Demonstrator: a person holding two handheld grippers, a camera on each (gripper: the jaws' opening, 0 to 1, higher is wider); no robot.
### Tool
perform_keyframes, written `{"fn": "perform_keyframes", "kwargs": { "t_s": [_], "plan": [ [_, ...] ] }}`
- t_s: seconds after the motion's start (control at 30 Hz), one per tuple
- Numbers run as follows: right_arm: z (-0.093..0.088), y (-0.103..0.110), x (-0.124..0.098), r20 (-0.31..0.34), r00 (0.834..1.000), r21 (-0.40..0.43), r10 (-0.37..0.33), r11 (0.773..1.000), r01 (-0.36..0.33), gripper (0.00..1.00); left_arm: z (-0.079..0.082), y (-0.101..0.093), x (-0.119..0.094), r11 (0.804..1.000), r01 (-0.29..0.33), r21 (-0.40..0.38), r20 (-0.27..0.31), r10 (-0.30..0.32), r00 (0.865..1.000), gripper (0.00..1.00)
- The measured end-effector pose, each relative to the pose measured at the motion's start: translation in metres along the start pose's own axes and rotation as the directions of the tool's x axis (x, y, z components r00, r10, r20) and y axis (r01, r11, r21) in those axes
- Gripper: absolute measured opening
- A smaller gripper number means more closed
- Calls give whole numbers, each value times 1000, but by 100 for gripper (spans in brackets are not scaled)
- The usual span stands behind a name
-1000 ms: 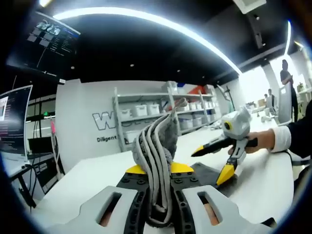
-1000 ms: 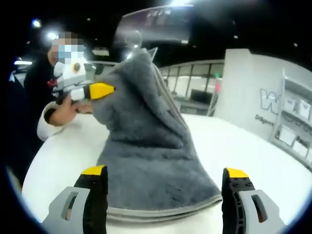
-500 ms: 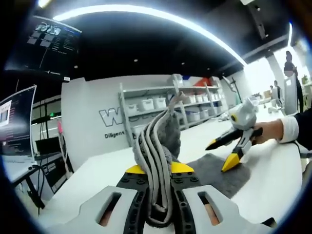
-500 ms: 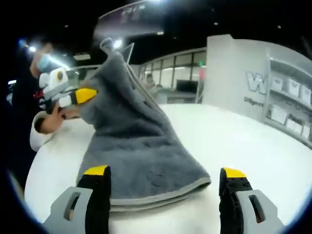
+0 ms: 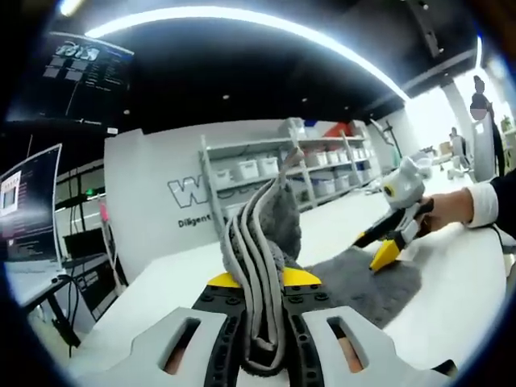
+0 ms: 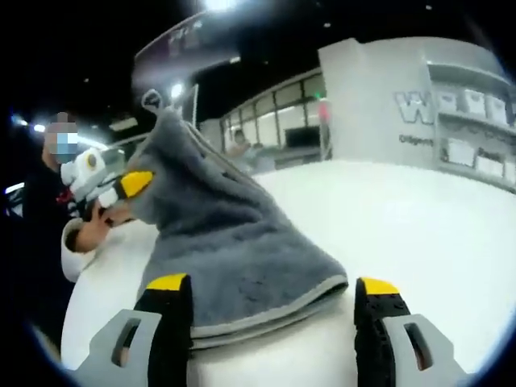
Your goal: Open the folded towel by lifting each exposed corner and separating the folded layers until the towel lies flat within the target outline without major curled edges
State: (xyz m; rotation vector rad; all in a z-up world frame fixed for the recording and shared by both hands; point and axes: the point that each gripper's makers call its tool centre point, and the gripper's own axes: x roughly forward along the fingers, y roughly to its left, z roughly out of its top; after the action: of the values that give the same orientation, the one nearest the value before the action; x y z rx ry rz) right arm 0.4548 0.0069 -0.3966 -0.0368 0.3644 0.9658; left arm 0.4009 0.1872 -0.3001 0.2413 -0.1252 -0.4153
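Left tool (image 5: pixel 262 278) clamped on a bunched corner of the grey towel (image 5: pixel 260 242), yellow-tipped jaws pressed against the gathered folds, pointing toward 12 o'clock in the left gripper view. In the right gripper view, seen at 9 o'clock (image 6: pixel 135 184), gripped by a hand (image 6: pixel 103 216) with a white cuff, raised off the bench. Right tool (image 6: pixel 274 286) with jaws spread wide apart, nothing between the tips, towel edge lying just ahead. In the left gripper view, at 3 o'clock (image 5: pixel 380 250), held by a hand (image 5: pixel 445 214) in a white cuff and dark sleeve, yellow tips angled down, close above the towel.
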Motion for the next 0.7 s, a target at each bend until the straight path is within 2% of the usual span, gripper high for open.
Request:
{"fn": "perform_keyframes", "kwargs": {
  "t_s": [0.23,0.37,0.5,0.6,0.7],
  "plan": [
    [3,1,-1,19,1000,4,0,1000,0,66,-2,4,1,1000,-18,18,-11,18,1000,10],
    [11,-6,-7,56,997,-71,-50,996,54,42,-5,9,0,999,-33,33,-21,34,999,11],
    [12,-4,-7,64,998,-20,-24,999,25,33,-8,14,0,999,-43,31,-32,44,999,11],
    [12,-4,-8,72,997,-35,-32,999,34,21,-11,15,-1,998,-49,38,-44,50,998,11],
    [14,-9,-8,74,997,-19,-32,999,34,18,-12,17,-1,997,-55,47,-52,58,997,11]
  ]
}}
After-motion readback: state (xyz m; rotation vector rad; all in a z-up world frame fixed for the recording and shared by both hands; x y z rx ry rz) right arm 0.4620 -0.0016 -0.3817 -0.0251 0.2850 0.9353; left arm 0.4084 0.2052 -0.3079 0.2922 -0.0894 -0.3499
